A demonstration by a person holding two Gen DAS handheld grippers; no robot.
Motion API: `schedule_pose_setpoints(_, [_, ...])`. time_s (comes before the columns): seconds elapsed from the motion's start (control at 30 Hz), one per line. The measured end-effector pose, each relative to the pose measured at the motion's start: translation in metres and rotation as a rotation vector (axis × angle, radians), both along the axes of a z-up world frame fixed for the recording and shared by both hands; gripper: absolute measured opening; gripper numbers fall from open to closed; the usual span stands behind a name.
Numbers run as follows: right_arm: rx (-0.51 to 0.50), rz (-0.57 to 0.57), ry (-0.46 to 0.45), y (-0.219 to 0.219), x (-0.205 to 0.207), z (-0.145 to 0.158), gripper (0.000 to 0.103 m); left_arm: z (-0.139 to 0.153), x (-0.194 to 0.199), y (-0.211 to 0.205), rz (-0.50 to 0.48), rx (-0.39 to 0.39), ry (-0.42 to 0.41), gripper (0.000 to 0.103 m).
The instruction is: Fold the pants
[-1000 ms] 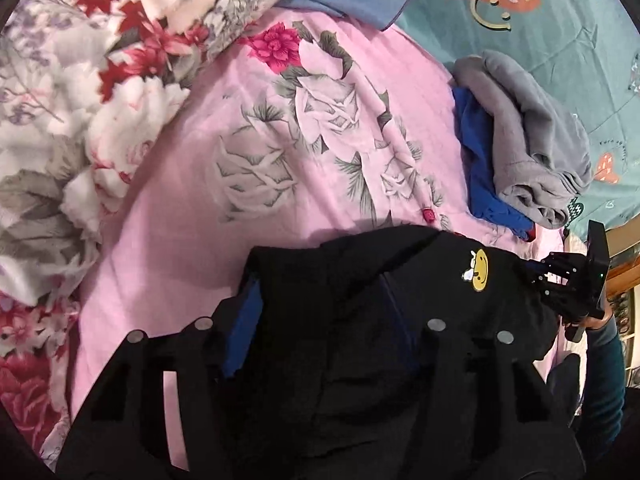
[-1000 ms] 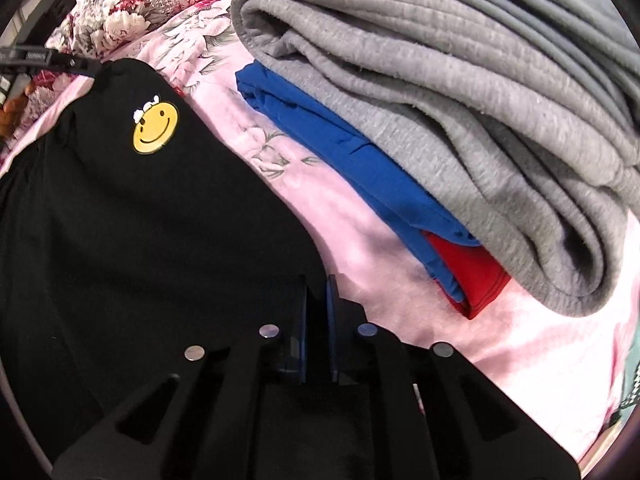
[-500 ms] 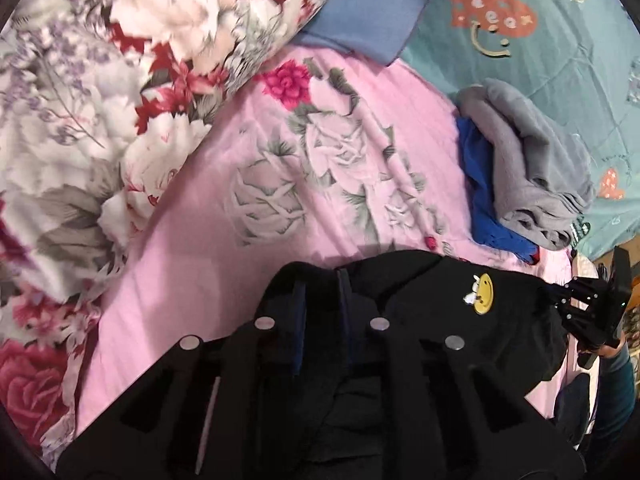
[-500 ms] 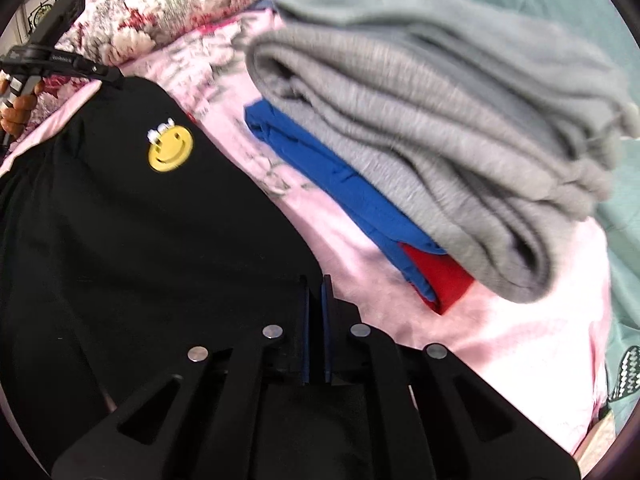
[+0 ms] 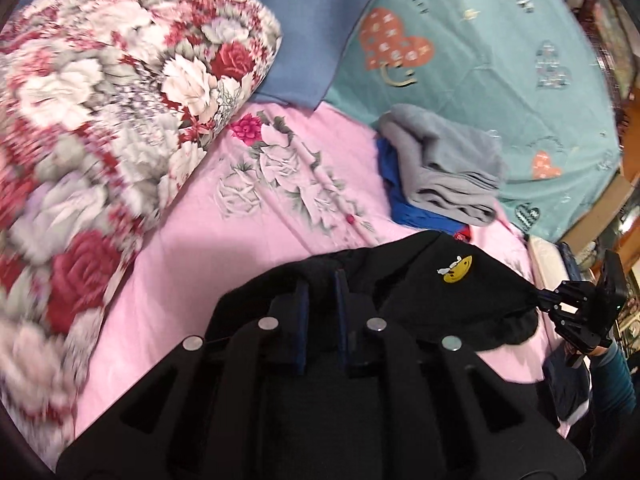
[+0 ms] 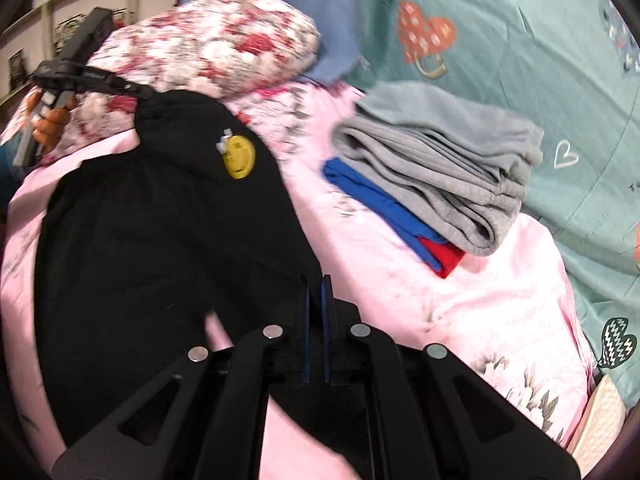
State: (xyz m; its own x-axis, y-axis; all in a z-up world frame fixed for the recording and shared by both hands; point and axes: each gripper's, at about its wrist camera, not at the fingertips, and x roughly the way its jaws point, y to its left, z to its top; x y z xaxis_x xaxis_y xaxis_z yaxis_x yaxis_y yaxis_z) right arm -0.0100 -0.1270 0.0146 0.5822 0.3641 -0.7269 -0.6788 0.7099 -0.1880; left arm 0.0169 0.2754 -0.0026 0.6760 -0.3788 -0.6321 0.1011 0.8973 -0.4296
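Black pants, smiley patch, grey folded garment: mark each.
black pants [image 6: 160,240], right wrist view, broad front panel.
smiley patch [image 6: 239,157], right wrist view, yellow face centre.
grey folded garment [image 6: 440,152], right wrist view, top layer.

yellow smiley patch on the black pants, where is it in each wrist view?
Left wrist: the smiley patch sits right of centre, on the black pants.
Right wrist: the patch sits upper left of centre.
Shared landmark: the folded grey garment, beyond the patch in both views.
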Motion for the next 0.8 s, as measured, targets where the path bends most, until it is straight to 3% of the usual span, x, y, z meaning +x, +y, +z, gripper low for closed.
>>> schedule_pose_setpoints(0.2, [0.045,0.09,-0.04,0.012,-0.076,-0.007,0.004,-0.012,-0.076,0.017,0.013,-0.033,-0.038,0.012])
schedule_pose_setpoints(0.37, [0.063,0.174,0.01,0.022,-0.13,-0.037,0.004,-0.051,-0.122,0.041,0.073,-0.112,0.008,0.012])
schedule_pose_setpoints(0.57, [0.04,0.212,0.109,0.035,-0.152,-0.077,0.004,-0.075,-0.132,0.057,0.114,-0.139,0.069,0.012])
schedule_pose_setpoints(0.7, [0.039,0.2,0.117,0.038,-0.157,-0.076,0.005,-0.065,-0.133,0.053,0.099,-0.126,0.04,0.012])
schedule_pose_setpoints(0.8, [0.063,0.181,0.136,0.037,-0.155,-0.071,0.013,-0.059,-0.134,0.053,0.096,-0.134,0.026,0.012])
